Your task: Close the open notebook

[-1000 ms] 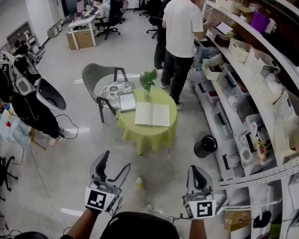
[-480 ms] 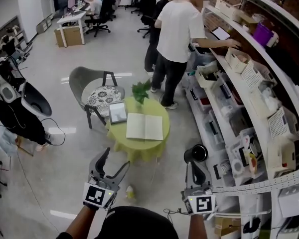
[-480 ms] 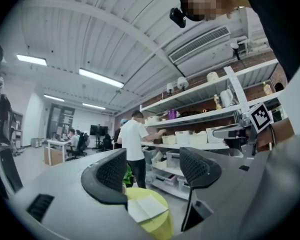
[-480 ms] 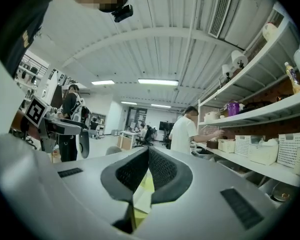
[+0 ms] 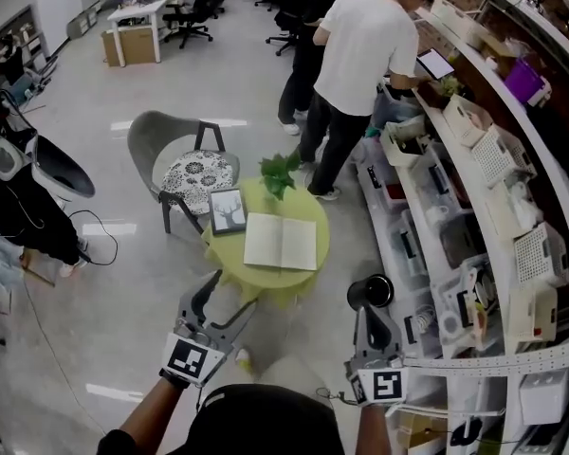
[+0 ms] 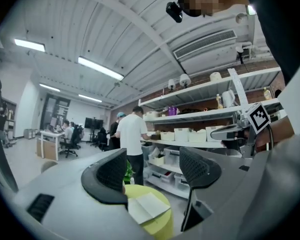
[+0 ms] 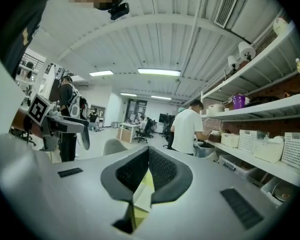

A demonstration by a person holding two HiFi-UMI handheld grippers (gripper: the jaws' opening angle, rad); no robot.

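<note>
The open notebook [image 5: 281, 242] lies flat with white pages up on a small round green table [image 5: 266, 278] ahead of me. Both grippers hang short of the table, touching nothing. My left gripper [image 5: 224, 301] is open with an empty gap; in the left gripper view it [image 6: 155, 170] frames the notebook [image 6: 147, 207] and the table [image 6: 162, 226] below. My right gripper [image 5: 371, 322] is shut on nothing. In the right gripper view its tips [image 7: 148, 156] meet, and a sliver of notebook page [image 7: 142, 200] shows under them.
On the table stand a framed picture [image 5: 228, 210] and a small plant [image 5: 280, 172]. A grey chair [image 5: 185, 164] sits behind it. A person in a white shirt [image 5: 365, 50] stands at the shelves [image 5: 474, 207] on the right. A black bin [image 5: 370, 292] stands by the table.
The view has moved forward, so the table and notebook sit nearer and lower in the frame. Both grippers keep their poses, the left open and the right shut.
</note>
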